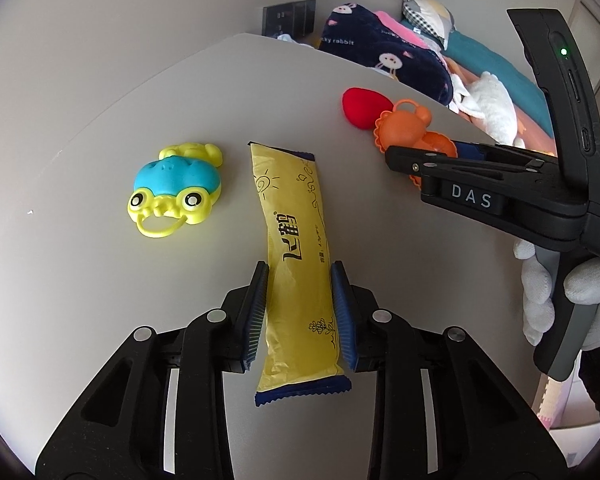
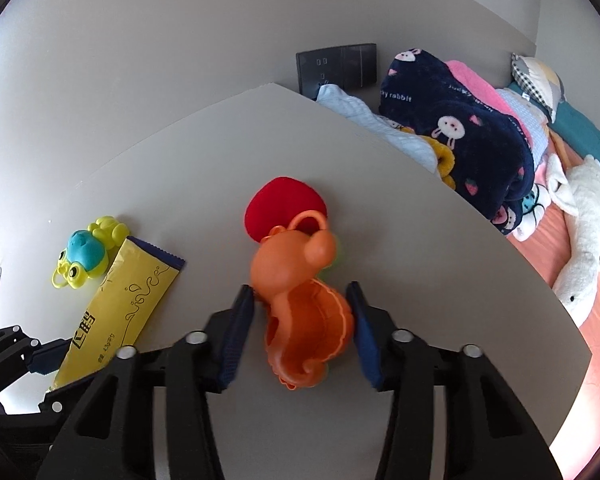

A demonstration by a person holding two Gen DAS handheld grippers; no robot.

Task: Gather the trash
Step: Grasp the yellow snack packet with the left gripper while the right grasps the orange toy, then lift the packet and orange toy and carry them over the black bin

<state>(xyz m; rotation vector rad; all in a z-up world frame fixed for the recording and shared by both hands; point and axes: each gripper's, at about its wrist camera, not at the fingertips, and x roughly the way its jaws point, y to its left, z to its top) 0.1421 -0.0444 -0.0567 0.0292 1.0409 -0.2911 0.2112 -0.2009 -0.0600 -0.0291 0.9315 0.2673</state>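
Now left fingers [image 1: 300, 312] grip yellow wrapper [image 1: 296, 248]; right fingers [image 2: 300, 320] flank orange toy [image 2: 300, 300], contact unclear

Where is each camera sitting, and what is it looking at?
Left wrist: sits on the left gripper, looking down along its fingers, which pinch the yellow wrapper on the table; a white-gloved hand shows.
Right wrist: sits on the right gripper, looking down at the orange toy between its fingers.
Both see: wrapper, orange toy, frog toy, red sponge, bedding.
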